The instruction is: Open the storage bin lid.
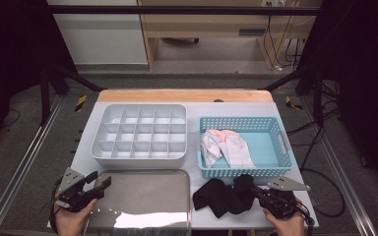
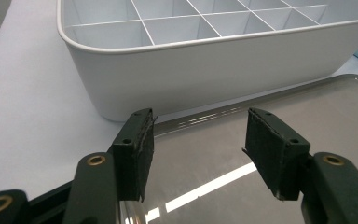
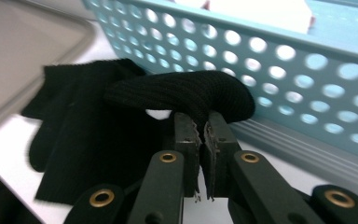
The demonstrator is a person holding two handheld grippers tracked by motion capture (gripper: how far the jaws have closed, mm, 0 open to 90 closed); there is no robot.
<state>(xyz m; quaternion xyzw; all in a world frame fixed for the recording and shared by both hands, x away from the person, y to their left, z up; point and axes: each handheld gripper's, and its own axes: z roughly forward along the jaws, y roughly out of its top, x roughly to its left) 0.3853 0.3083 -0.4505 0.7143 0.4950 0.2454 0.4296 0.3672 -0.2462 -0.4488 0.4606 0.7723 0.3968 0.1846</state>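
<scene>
My right tool [image 3: 203, 135] is clenched on a ribbed black sock [image 3: 186, 93], seemingly one of a pair, lying near-right on the surface by the blue basket [image 1: 275, 172]. My left tool [image 2: 198, 144] gapes, released.

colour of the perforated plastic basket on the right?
Light blue perforated plastic basket; the high view shows it best.

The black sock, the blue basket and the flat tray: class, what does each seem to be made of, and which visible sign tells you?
Black sock: knitted fabric, matte; fine ribs show and it folds limply.
Blue basket: probably moulded plastic; uniform colour, regular round holes.
Flat tray: likely brushed metal; grey, it reflects a bright light streak.
</scene>
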